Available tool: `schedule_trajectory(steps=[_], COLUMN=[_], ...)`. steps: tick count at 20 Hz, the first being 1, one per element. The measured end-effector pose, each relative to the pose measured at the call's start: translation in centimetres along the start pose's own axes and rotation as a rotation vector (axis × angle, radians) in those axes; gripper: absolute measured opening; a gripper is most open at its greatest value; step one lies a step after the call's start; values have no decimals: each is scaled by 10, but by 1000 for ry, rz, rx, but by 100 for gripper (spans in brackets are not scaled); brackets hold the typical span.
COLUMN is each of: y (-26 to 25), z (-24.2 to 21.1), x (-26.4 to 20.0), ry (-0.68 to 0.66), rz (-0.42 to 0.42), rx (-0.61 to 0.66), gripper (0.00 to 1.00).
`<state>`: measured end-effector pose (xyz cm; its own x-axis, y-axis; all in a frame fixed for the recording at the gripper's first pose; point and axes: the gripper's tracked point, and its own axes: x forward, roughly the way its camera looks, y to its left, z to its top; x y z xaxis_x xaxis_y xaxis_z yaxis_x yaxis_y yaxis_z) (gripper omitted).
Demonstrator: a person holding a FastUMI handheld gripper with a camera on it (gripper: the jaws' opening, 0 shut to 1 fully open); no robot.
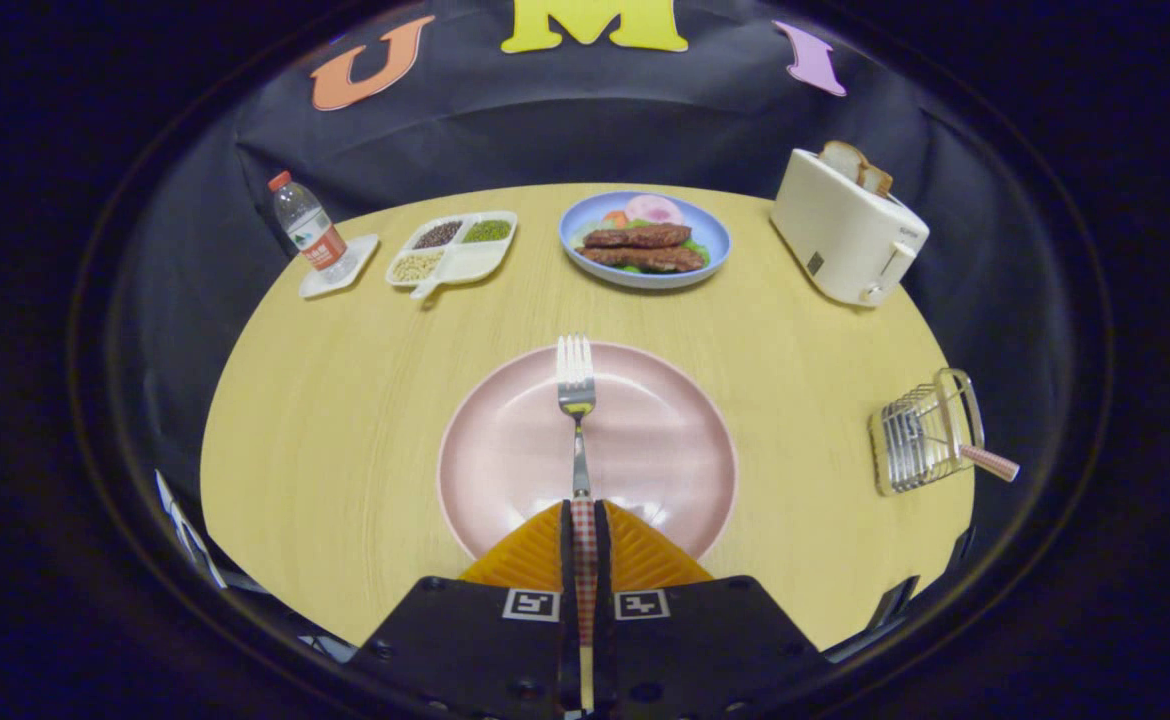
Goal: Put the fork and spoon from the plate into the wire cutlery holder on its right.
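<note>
My gripper (583, 520) is shut on the fork (576, 400), both fingers pressing its checked handle. The fork's metal neck and tines point straight ahead of the fingers, over the pink plate (505, 440). Whether the fork rests on the plate or hangs above it I cannot tell. The wire cutlery holder (920, 435) stands to the right of the plate near the table's edge. A checked handle (990, 462), apparently the spoon's, sticks out of the holder to the right.
Beyond the pink plate sits a blue plate of food (645, 240). A toaster with bread (845, 225) stands at the back right. At the back left are a divided tray of beans (453, 250) and a water bottle (307, 232). The round wooden table (345, 400) is ringed by black cloth.
</note>
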<state>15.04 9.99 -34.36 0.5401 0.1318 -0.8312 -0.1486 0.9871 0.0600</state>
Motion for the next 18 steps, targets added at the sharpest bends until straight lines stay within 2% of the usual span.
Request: schedule_trajectory(steps=[7,12,18], y=[-83,-163,-227], z=[44,45,33], x=[-57,-81,-104], ry=[-48,-36,61], rz=[-44,-116,-83], rx=[6,11,40], gripper=[5,5,5])
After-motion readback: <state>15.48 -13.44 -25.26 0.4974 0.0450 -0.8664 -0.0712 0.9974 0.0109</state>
